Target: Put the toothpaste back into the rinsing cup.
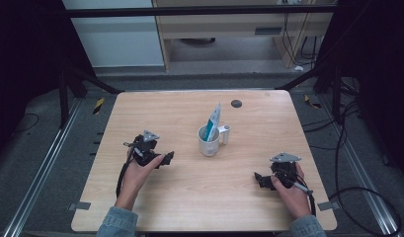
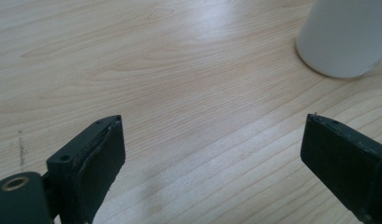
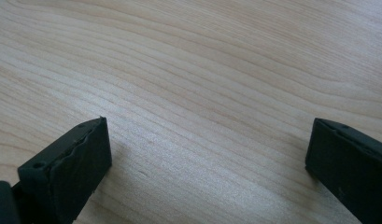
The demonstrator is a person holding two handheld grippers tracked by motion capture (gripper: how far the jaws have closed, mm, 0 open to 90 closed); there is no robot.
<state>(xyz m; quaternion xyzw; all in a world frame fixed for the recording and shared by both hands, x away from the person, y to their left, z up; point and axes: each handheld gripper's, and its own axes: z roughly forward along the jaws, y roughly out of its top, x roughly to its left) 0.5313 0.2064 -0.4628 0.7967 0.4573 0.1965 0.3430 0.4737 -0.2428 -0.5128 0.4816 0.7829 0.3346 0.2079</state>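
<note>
White round mug (image 1: 208, 140) with blue-and-white tube (image 1: 212, 122) inside, upright mid pale wooden worktop (image 1: 189, 197). Left black claw (image 1: 166, 158) near mug, spread wide, empty. Right black claw (image 1: 259, 178) farther off, spread wide, empty.

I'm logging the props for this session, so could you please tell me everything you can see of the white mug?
The white mug stands upright near the middle of the wooden table, its handle turned to the right in the high view. It looks glossy, like ceramic. A blue and white tube stands in it, leaning against the rim and poking well above it. Neither claw touches it; the left claw is nearer, open, with the mug's base showing ahead of it.
</note>
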